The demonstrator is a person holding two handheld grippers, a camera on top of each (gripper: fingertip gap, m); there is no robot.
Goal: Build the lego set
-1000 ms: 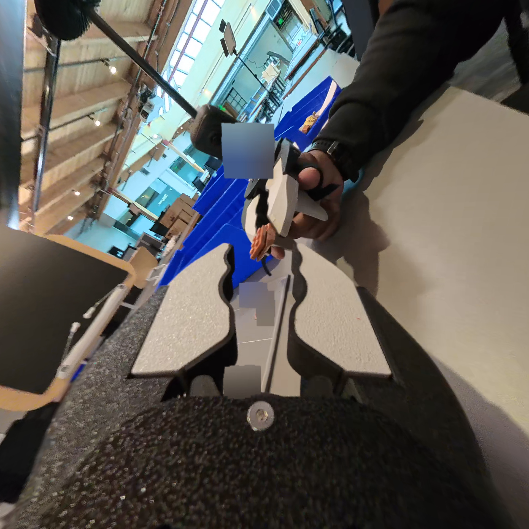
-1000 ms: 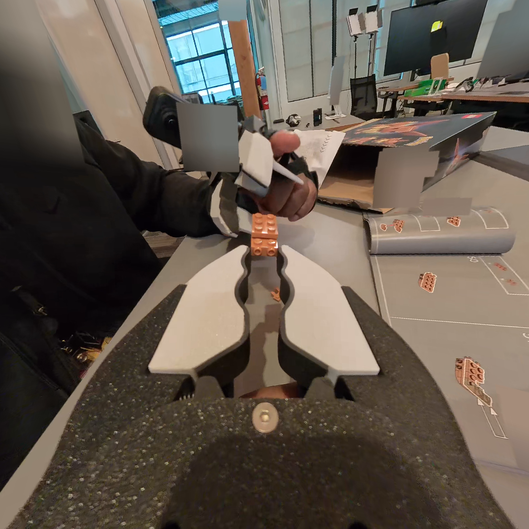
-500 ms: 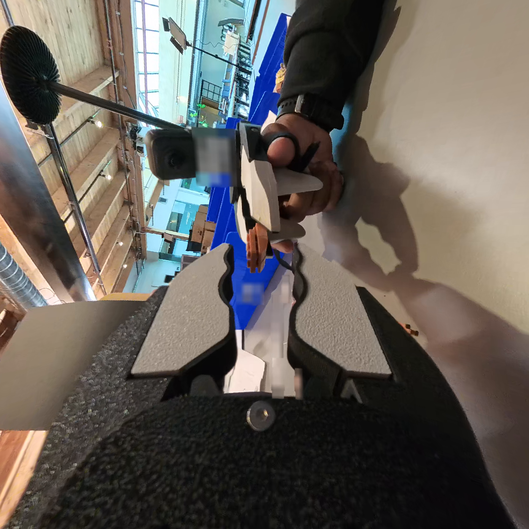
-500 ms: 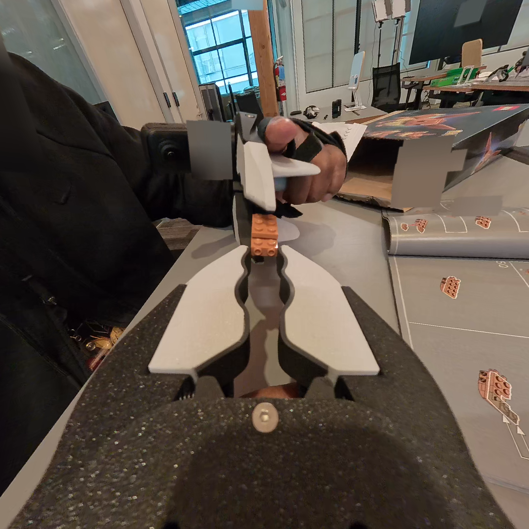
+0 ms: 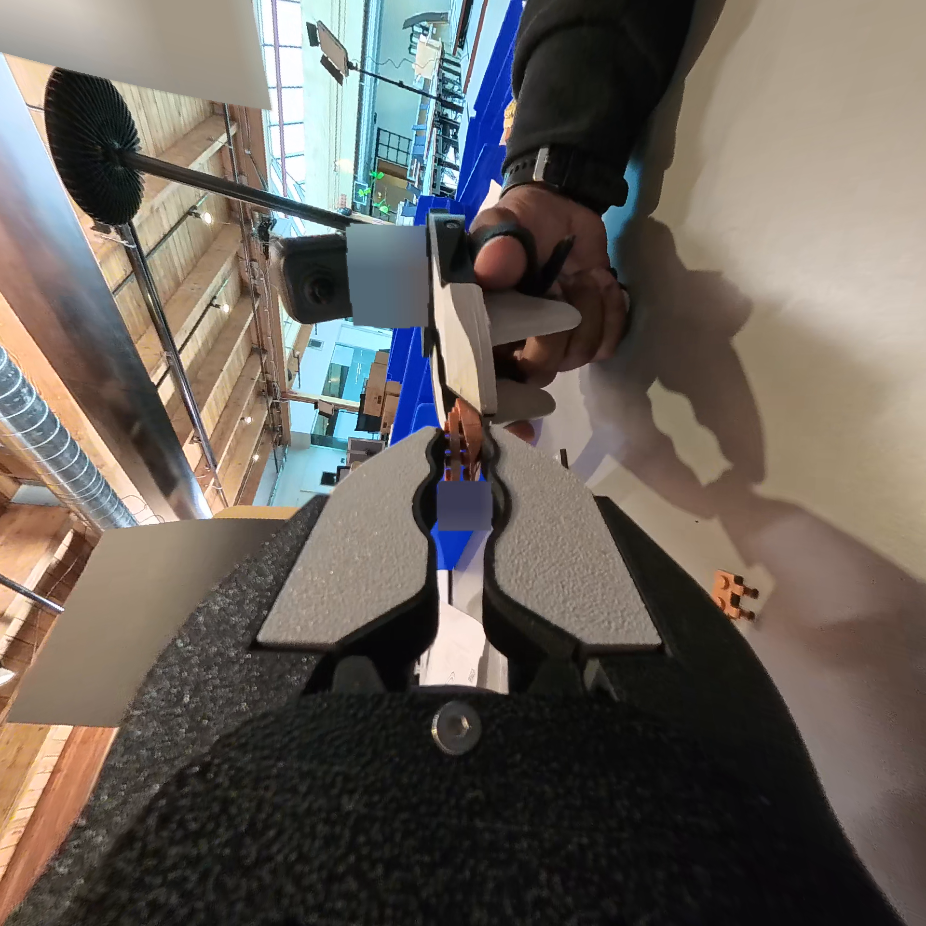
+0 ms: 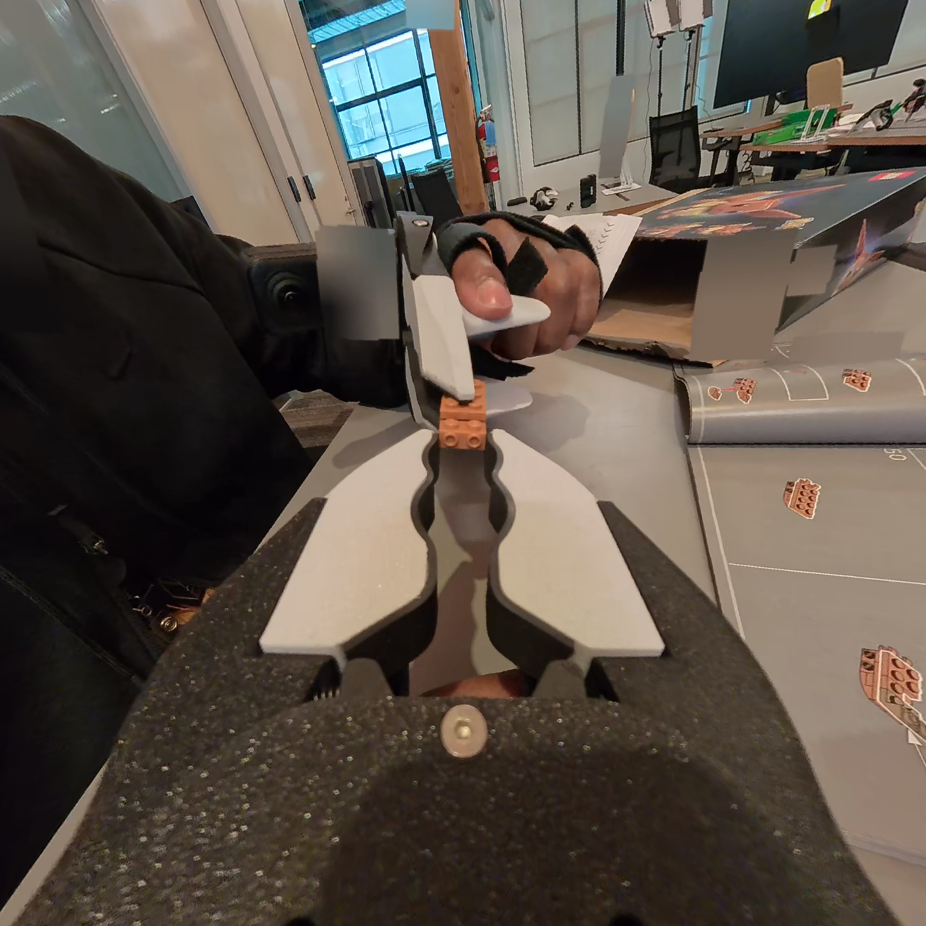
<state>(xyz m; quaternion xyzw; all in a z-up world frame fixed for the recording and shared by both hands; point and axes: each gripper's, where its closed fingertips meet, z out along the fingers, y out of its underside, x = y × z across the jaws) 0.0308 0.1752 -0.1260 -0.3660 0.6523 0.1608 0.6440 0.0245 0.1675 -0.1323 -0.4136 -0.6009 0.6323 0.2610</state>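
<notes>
We hold one orange toy brick (image 6: 463,426) above the bench (image 6: 616,451), both our right gripper (image 6: 462,443) and left gripper (image 5: 463,441) clamped on it.

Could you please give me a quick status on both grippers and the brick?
Right gripper clamped on orange brick. Left gripper closed on the same brick, from the far end. Loose orange piece on table.

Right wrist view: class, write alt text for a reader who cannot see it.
Two grey grippers meet on one orange studded brick: the right gripper clamps its sides, the left gripper closes on it from above, over a grey table.
</notes>
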